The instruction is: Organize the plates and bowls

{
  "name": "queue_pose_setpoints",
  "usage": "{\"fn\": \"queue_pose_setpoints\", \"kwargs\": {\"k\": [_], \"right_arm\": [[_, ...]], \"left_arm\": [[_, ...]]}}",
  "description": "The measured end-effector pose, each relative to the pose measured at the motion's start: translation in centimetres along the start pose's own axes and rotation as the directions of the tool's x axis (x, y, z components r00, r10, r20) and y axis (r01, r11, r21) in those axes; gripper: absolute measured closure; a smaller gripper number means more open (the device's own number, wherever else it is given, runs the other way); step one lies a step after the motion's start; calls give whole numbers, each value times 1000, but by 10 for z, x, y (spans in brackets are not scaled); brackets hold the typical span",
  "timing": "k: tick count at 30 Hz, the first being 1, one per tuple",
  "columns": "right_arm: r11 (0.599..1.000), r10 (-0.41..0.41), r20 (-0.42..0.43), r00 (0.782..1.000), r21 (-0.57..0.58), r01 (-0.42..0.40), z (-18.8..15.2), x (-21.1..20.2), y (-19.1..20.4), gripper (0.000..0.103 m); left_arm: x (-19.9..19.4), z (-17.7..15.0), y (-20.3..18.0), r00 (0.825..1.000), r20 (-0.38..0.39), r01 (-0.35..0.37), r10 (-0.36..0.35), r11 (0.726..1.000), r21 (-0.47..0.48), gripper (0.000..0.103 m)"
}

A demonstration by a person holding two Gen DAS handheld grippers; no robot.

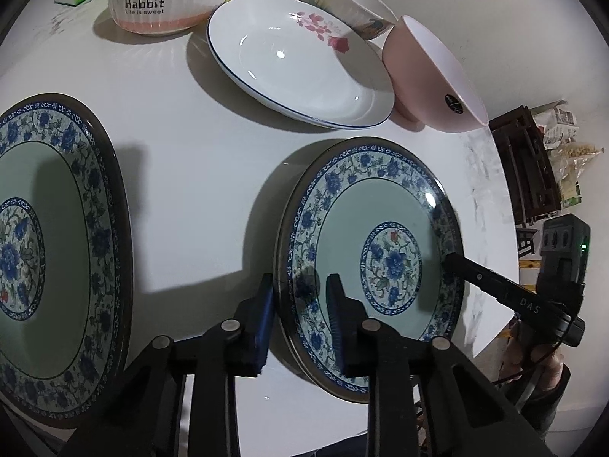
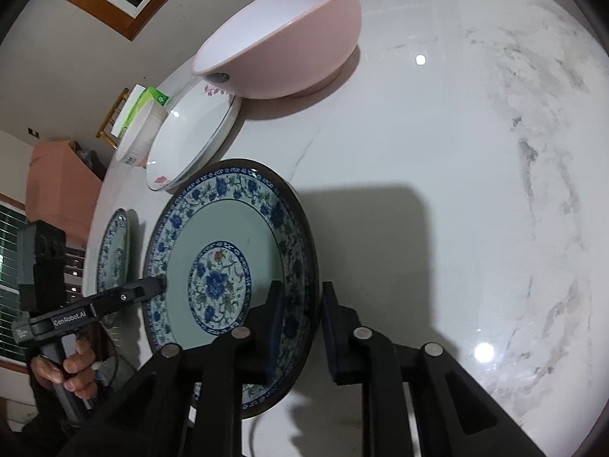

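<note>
Between the fingers of both grippers sits the same blue floral plate (image 1: 380,251): the left gripper (image 1: 300,304) straddles one side of its rim, the right gripper (image 2: 300,323) the opposite side, each with one finger above the face and one outside the rim. Neither pair looks clamped yet (a gap shows beside the rim in both wrist views), so I judge both spread. Round, the plate has no long axis; both grippers are equally near.

Count: two blue floral plates, the second plate (image 1: 45,259) lying left of the left fingers, one white rose plate (image 1: 297,64) ahead, and three bowls beyond: Rabbit bowl (image 1: 167,0), pink bowl (image 1: 430,76), cream bowl (image 1: 354,3).
</note>
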State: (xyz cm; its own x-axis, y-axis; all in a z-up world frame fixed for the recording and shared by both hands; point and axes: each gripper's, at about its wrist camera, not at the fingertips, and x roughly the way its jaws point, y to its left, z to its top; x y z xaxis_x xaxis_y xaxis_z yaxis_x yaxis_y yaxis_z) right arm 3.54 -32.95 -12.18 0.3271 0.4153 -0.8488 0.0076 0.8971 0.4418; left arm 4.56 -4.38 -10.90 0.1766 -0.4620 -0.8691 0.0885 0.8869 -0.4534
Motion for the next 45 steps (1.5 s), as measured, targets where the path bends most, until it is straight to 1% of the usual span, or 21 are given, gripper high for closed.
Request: {"fn": "queue_pose_setpoints", "kwargs": {"k": [1,6,12,18,24,30,36,45], "right_arm": [[1000,0,4,1000,5,0,0,0,0,86],[1000,-20,15,1000,14,20,-2,0,2,86],[1000,-27,24,999,7,27,-4,-5,10,86],[1000,-26,31,999,-12,27,-2,-10,23,86],[999,-17,31,999,-48,18,1,-10,48,86],[996,6,21,1000,-92,-4,7,0,82,86],[988,25,-4,1000,-154,-26,15,19,128,86],[970,52,-69,996,-232,-67,19,56,197,86]], "left_arm": [[0,0,0,1000,6,-12,12,1000,5,89],[-1,-2,-1,999,17,-40,39,999,32,88],[-10,-5,-1,998,41,-53,51,998,46,88],[-21,-6,1,997,59,-57,55,998,38,88],[-39,-8,11,994,88,-69,67,997,19,88],[-63,-9,35,987,132,-89,90,996,-18,88],[-91,-9,69,977,172,-119,129,990,-71,87],[-128,-13,129,957,215,-159,194,973,-168,87]]}}
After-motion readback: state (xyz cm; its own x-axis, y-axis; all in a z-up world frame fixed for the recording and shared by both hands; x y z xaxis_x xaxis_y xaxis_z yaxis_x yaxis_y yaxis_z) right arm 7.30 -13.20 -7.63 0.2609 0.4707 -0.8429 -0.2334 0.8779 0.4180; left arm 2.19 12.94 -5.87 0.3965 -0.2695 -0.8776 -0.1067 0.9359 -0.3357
